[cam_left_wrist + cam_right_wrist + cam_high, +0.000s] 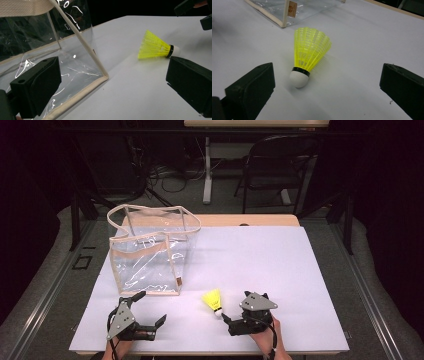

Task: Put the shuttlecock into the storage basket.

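One ribbed yellow shuttlecock [309, 53] (rounded white cork) lies sideways.

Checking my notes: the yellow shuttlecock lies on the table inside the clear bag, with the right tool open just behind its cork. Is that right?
Not quite: the shuttlecock lies on the table outside the clear bag, beside it, as the high view shows. The right tool is indeed open behind its cork.

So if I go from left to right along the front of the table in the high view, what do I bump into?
Left gripper → yellow shuttlecock → right gripper.
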